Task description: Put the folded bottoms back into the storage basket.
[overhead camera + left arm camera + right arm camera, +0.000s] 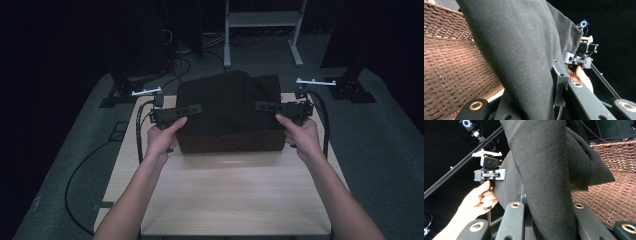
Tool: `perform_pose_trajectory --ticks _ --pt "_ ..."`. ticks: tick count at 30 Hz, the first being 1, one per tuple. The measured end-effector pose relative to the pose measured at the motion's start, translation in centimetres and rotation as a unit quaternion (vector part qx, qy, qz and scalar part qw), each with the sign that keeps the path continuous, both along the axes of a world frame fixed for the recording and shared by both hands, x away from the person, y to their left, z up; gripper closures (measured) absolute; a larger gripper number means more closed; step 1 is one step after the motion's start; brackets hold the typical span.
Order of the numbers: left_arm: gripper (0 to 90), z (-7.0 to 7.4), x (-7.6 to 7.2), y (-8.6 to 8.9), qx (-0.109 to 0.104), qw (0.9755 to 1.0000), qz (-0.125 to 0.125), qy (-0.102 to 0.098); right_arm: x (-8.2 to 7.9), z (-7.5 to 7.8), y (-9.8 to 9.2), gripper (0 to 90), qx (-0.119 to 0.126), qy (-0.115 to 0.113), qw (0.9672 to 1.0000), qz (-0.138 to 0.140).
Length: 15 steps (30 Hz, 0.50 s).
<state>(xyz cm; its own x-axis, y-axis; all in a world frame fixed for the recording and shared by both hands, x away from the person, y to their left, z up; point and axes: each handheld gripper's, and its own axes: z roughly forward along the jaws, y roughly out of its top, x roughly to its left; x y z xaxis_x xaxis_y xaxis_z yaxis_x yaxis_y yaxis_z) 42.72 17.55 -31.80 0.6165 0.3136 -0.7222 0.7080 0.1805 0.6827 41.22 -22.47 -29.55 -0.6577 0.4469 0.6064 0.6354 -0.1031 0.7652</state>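
Between our two grippers, the black cloth (227, 102) hung stretched over the wicker basket (230, 141), its long axis running from the left gripper (196, 108) to the right gripper (260, 106), each clamped on one end, equally near.

A dim recording lab: black curtains, tripod stands (350, 82), floor cables (80, 170), lone wooden table (225, 195).
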Motion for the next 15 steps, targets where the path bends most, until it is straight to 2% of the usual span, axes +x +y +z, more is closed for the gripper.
perform_pose_trajectory --ticks 2,6,10,15 --pt "74.6 0.1 0.4 -0.1 0.004 1.0000 0.000 -0.002 0.4 0.1 0.0 74.6 -0.003 0.000 1.0000 -0.002" --pt "74.6 0.2 0.9 -0.2 -0.006 1.0000 0.006 0.003 1.0 0.3 -0.1 74.6 -0.003 -0.001 1.0000 -0.006" --pt "74.6 0.4 1.7 -0.3 0.005 1.0000 0.008 0.002 1.7 0.7 0.0 74.6 -0.010 0.000 0.9999 -0.007" --pt "74.6 0.5 2.5 -0.4 0.006 0.9999 0.011 0.006 2.4 0.8 0.0 74.6 -0.011 -0.002 0.9999 -0.010"
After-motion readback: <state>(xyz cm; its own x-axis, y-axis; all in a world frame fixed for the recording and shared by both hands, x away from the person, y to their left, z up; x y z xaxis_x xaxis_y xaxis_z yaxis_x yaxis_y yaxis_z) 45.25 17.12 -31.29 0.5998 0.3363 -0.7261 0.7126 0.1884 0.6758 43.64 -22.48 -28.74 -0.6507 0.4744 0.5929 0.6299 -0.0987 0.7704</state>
